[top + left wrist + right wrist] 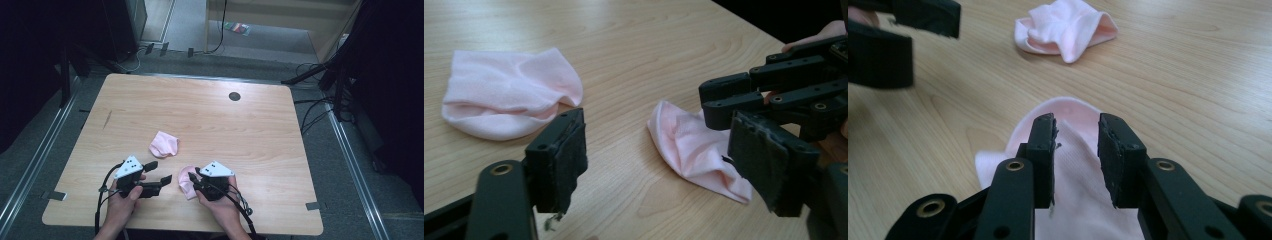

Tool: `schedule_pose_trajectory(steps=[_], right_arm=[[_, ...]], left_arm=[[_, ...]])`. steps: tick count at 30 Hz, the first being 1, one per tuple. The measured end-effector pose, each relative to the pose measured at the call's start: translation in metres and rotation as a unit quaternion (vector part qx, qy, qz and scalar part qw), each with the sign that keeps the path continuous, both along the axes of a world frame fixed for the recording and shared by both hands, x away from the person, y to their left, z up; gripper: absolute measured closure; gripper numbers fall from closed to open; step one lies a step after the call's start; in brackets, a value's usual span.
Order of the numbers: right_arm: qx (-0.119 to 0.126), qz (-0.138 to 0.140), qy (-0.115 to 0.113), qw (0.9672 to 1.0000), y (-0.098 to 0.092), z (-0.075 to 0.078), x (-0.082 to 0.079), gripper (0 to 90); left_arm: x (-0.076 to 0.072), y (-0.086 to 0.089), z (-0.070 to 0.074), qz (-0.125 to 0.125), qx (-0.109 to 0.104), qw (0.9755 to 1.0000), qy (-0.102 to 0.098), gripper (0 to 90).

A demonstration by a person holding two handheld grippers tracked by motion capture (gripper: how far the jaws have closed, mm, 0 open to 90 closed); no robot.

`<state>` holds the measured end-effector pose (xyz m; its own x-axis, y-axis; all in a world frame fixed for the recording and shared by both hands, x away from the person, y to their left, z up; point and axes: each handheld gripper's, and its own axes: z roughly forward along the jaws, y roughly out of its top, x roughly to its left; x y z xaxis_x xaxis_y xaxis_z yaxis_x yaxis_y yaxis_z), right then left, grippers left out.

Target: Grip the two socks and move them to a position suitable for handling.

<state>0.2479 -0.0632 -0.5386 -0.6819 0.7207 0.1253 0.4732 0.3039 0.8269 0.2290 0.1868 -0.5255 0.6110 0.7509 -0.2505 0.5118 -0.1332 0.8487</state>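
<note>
On the wooden surface [250,130], the left claw [159,172] hangs near the front edge with its jaws spread wide and nothing between them. Just beyond it lies a crumpled pink sock [163,144], apart from both claws. To the right, a second pink sock [187,182] lies flat under the right claw [1075,150], whose jaws stand slightly parted over the fabric, not clamped on it.
</note>
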Motion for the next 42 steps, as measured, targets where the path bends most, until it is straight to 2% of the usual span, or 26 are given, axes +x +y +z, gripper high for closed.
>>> schedule_pose_trajectory(steps=[3, 6, 8, 10, 12, 13, 16, 17, 23, 25, 26, 28, 30, 32, 35, 39, 40, 42], right_arm=[[-0.008, 0.011, 0.006, 0.9999, 0.006, -0.004, 0.004, 69.0], [-0.034, 0.022, 0.013, 0.9991, 0.01, -0.01, 0.007, 78.9], [-0.041, 0.031, 0.009, 0.9986, 0.009, -0.013, 0.007, 84.5], [-0.045, 0.034, 0.005, 0.9984, 0.009, -0.013, 0.006, 85.7], [-0.053, 0.039, -0.002, 0.9978, 0.01, -0.013, 0.005, 87.5], [-0.055, 0.042, -0.006, 0.9976, 0.01, -0.013, 0.005, 88.1], [-0.053, 0.043, -0.002, 0.9976, 0.01, -0.013, 0.006, 88.9], [-0.054, 0.044, -0.003, 0.9975, 0.01, -0.013, 0.006, 89.0], [-0.063, 0.048, -0.011, 0.9968, 0.011, -0.013, 0.005, 89.3], [-0.056, 0.05, -0.006, 0.9972, 0.01, -0.013, 0.006, 89.3], [-0.056, 0.05, -0.006, 0.9972, 0.01, -0.013, 0.006, 89.3], [-0.047, 0.051, 0.0, 0.9976, 0.009, -0.013, 0.007, 89.3], [-0.037, 0.053, -0.008, 0.9979, 0.005, -0.01, 0.006, 89.3], [-0.031, 0.052, -0.013, 0.998, 0.004, -0.008, 0.005, 89.3], [-0.008, 0.055, -0.035, 0.9978, -0.004, 0.006, 0.0, 89.3], [-0.001, 0.063, -0.053, 0.9966, -0.017, 0.02, -0.008, 89.4], [0.001, 0.063, -0.06, 0.9962, -0.028, 0.025, -0.011, 89.4], [0.003, 0.064, -0.059, 0.9962, -0.032, 0.026, -0.012, 89.4]], left_arm=[[0.009, -0.005, -0.002, -0.01, -0.011, 0.9997, 0.02, 33.4], [0.021, -0.014, -0.004, -0.008, 0.002, 0.9994, 0.034, 45.9], [0.027, -0.019, -0.005, -0.015, 0.004, 0.999, 0.042, 52.7], [0.032, -0.026, -0.006, -0.03, 0.007, 0.9981, 0.054, 53.5], [0.033, -0.031, -0.007, -0.044, 0.005, 0.9974, 0.057, 53.3], [0.034, -0.033, -0.008, -0.046, 0.008, 0.9972, 0.058, 52.9], [0.037, -0.038, -0.011, -0.051, -0.008, 0.9963, 0.069, 52.9], [0.039, -0.039, -0.012, -0.048, -0.004, 0.9961, 0.074, 54.1], [0.048, -0.041, -0.02, -0.042, 0.005, 0.9932, 0.108, 74.4], [0.049, -0.04, -0.021, -0.04, 0.011, 0.9925, 0.115, 87.4], [0.049, -0.039, -0.021, -0.037, 0.005, 0.9923, 0.118, 87.4], [0.048, -0.037, -0.021, -0.034, 0.002, 0.993, 0.113, 90.0], [0.044, -0.037, -0.019, -0.03, 0.012, 0.9948, 0.096, 90.0], [0.041, -0.036, -0.017, -0.025, 0.015, 0.9956, 0.089, 90.0], [0.037, -0.029, -0.013, -0.01, 0.003, 0.9968, 0.08, 90.0], [0.029, -0.016, -0.007, 0.011, -0.016, 0.9978, 0.063, 90.0], [0.026, -0.013, -0.006, 0.016, -0.018, 0.998, 0.058, 90.0], [0.021, -0.009, -0.004, 0.022, -0.024, 0.9982, 0.05, 90.0]])
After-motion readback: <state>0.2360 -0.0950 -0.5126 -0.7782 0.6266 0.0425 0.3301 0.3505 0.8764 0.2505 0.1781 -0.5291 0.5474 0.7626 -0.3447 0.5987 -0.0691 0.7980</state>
